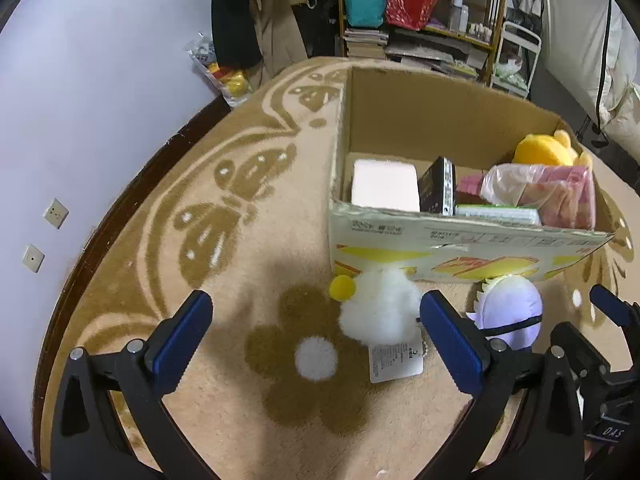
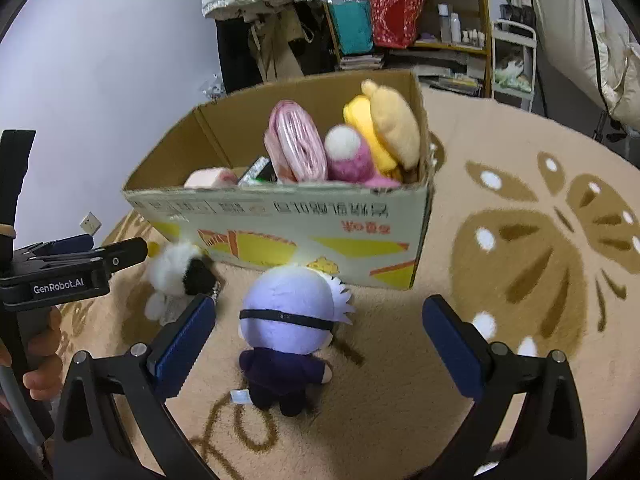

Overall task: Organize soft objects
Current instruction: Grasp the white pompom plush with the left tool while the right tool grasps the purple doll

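A white fluffy plush (image 1: 380, 308) with a yellow pom and a paper tag lies on the rug against the cardboard box (image 1: 460, 240). My left gripper (image 1: 316, 320) is open just in front of it, holding nothing. Beside it sits a pale-lilac-headed doll (image 2: 288, 320) with a black band and dark body, also seen as the doll (image 1: 512, 312) in the left wrist view. My right gripper (image 2: 320, 328) stands open around the doll without touching it. Inside the box (image 2: 300, 216) are a yellow plush (image 2: 384, 128), a pink plush (image 2: 352, 156) and a pink bag (image 2: 296, 144).
A beige rug (image 1: 240, 260) with brown butterfly patterns covers the floor. The white wall (image 1: 80, 100) with sockets is at the left. Shelves (image 2: 420, 20) with bags, hanging clothes and a white cart stand behind the box. A person's hand (image 2: 40, 344) holds the left gripper.
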